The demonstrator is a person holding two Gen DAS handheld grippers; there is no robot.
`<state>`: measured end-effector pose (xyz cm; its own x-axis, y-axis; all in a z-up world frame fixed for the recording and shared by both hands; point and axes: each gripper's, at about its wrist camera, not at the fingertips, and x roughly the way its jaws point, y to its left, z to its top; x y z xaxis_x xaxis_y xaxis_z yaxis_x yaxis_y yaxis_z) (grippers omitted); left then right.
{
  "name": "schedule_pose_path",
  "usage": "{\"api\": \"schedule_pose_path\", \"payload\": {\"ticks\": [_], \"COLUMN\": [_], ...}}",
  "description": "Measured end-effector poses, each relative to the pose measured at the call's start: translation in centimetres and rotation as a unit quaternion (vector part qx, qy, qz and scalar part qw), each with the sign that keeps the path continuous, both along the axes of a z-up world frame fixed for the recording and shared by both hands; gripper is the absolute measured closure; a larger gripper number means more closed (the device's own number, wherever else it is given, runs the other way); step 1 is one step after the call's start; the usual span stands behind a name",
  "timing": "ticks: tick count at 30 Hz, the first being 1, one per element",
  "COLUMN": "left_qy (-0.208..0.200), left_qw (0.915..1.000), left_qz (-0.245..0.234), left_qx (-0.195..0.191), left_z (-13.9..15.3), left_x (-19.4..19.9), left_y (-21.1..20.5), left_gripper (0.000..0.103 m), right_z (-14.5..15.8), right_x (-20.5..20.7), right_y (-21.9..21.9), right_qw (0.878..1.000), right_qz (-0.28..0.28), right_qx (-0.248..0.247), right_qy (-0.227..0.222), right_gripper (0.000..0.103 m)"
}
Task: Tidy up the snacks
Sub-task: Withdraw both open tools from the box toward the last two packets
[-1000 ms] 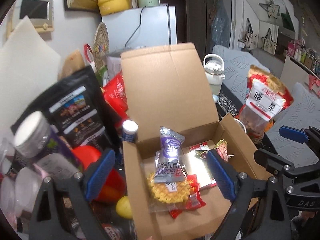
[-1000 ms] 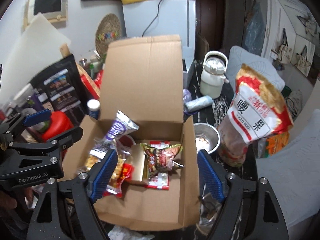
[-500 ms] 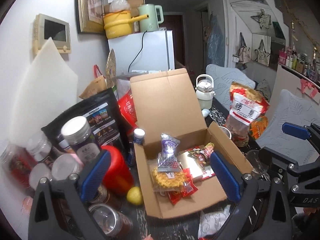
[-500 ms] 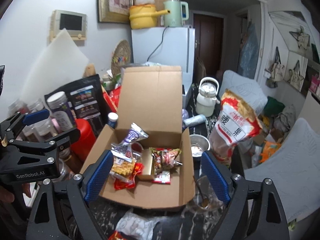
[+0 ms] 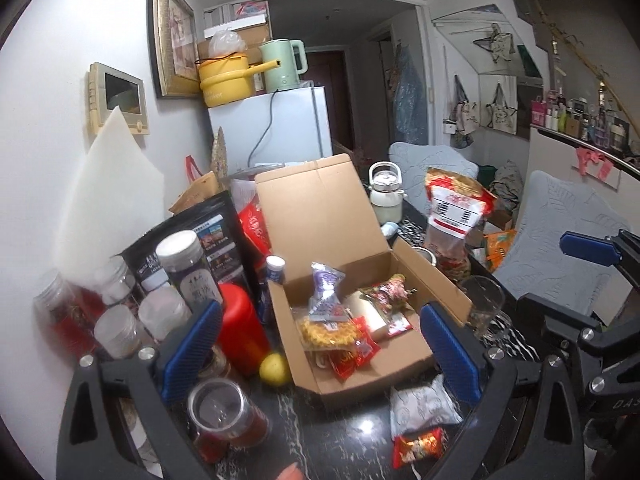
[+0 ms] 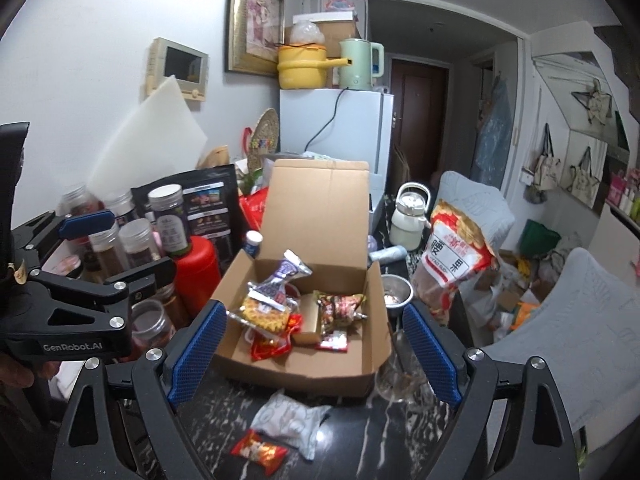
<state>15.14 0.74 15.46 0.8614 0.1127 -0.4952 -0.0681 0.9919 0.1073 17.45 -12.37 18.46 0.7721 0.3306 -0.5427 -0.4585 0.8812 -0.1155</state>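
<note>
An open cardboard box (image 5: 360, 384) stands on the dark marble table with its lid upright. Inside lie a purple packet (image 5: 326, 292), a noodle snack (image 5: 326, 330), a brown packet (image 6: 340, 306) and red packets. On the table in front of the box lie a white packet (image 6: 292, 420) and a small red packet (image 6: 260, 450). My left gripper (image 5: 320, 348) hovers open, back from the box, with nothing between its fingers. My right gripper (image 6: 312, 352) is beside it, open and empty too. Each shows in the other's view: right gripper (image 5: 572, 280), left gripper (image 6: 124, 248).
Left of the box crowd several lidded jars (image 5: 184, 268), a red canister (image 5: 240, 332), a lemon (image 5: 274, 368), an open can (image 5: 224, 412) and a black bag (image 5: 208, 240). To the right stand a glass mug (image 5: 484, 308), a steel bowl (image 6: 394, 294), a large red-and-white bag (image 5: 452, 216) and a white kettle (image 5: 386, 196).
Both grippers have drawn back and up from the box, which looks smaller now. The white and red packets in front of it have come into view. Both jaws widened slightly.
</note>
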Motion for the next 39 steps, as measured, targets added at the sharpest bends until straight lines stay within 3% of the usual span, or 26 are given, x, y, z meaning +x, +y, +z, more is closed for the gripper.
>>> {"api": "schedule_pose_path", "payload": {"ticks": [11,17,24,33,39], "left_qy": [0.002,0.023,0.040,0.089,0.121], "left_qw": [0.9997,0.9994,0.9988,0.9937,0.9897], "left_qz": [-0.023,-0.022,-0.026,-0.051,-0.058], "left_qx": [0.005,-0.014,0.003,-0.044,-0.049], "left_z": [-3.1,-5.9,-9.1,-13.3,-16.1], "left_x": [-3.3,-4.2,-5.3,-5.8,-5.5], "left_y": [-1.4,-1.7,-3.0,-3.5,-4.6], "left_gripper": [0.002,0.002,0.002,0.002,0.002], "right_z": [-2.4,-5.3,-8.7,-12.8,-16.1], "right_x": [-5.2,-6.2,-6.6,-7.6,-8.0], "right_y": [-1.2,-2.6,-3.9,-5.3,-6.1], "right_qw": [1.000,1.000,0.998,0.997,0.993], "right_qz": [-0.006,-0.019,-0.026,-0.042,-0.048], "right_qx": [-0.005,0.006,0.019,0.017,0.019], "right_qy": [-0.013,0.020,0.047,0.070,0.104], "right_gripper": [0.011,0.011,0.011,0.011,0.011]}}
